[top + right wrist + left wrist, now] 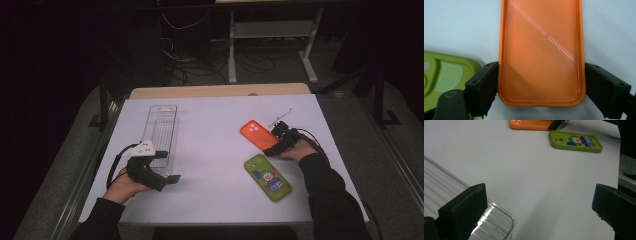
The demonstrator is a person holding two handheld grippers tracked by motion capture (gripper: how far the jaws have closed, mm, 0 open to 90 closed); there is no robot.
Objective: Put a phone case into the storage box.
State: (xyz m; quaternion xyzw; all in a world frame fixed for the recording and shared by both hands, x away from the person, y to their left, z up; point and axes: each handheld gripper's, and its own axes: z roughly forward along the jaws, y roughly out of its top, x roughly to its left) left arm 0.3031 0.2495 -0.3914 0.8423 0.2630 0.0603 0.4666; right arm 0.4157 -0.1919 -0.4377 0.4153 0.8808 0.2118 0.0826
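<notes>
Left hand (122, 186) near the worktop's near-left corner, forearm entering from the near edge; left gripper (167, 167) low and level, jaws set wide with nothing between. Right hand (299, 151) toward the right edge, sleeve angled inward; right gripper (272, 144) pointing away, pads (489, 82) seated against both sides of an orange case (541, 50).

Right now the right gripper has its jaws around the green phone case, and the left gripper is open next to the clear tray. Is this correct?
Not quite. The right gripper has its jaws around the orange case, not the green case, which lies beside it; the right gripper view shows this. The rest holds: the left gripper is open next to the clear tray.
</notes>
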